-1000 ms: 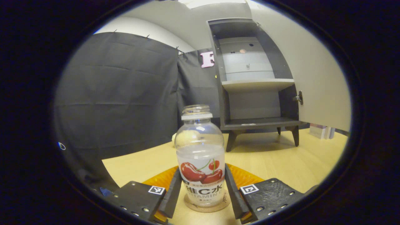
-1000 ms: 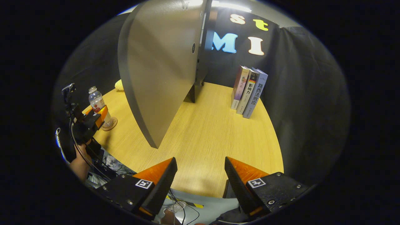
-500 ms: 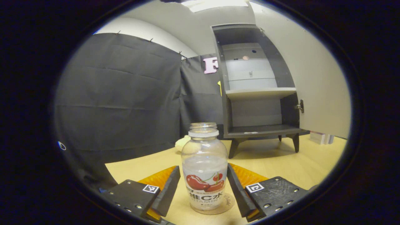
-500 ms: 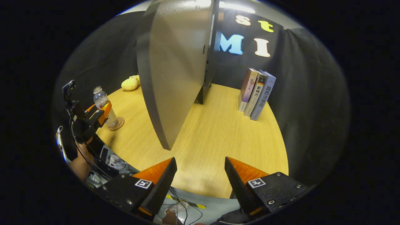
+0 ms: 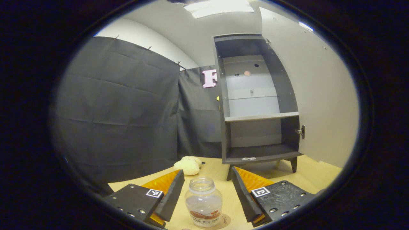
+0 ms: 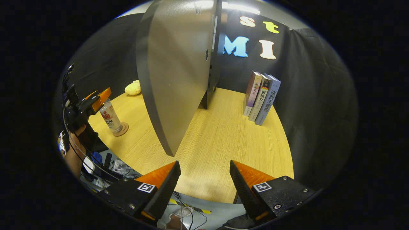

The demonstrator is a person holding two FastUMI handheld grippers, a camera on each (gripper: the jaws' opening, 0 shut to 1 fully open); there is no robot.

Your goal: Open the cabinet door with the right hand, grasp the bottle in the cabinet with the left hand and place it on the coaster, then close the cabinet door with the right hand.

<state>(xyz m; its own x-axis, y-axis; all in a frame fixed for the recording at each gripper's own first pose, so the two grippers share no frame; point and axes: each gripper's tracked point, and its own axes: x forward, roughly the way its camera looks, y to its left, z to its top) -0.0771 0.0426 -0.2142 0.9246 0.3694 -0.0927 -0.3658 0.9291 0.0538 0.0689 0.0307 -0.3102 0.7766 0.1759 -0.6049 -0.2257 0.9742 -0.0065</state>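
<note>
The clear plastic bottle with a cherry label (image 5: 203, 206) stands upright on the round cork coaster (image 6: 122, 130) near the tabletop's (image 6: 211, 143) left front edge. The left gripper (image 5: 207, 195), jaws spread and released, has risen clear above it over the last second. The right gripper (image 6: 204, 187) hangs unclenched and empty near the grey cabinet door (image 6: 179, 76), which stands wide open; closing it looks like the remaining step.

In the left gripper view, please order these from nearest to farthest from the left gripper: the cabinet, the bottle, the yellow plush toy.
1. bottle: between the open fingers of the left gripper, standing on the coaster.
2. yellow plush toy: beyond the bottle, slightly left, on the table.
3. cabinet: farthest, at the right, door open.
</note>
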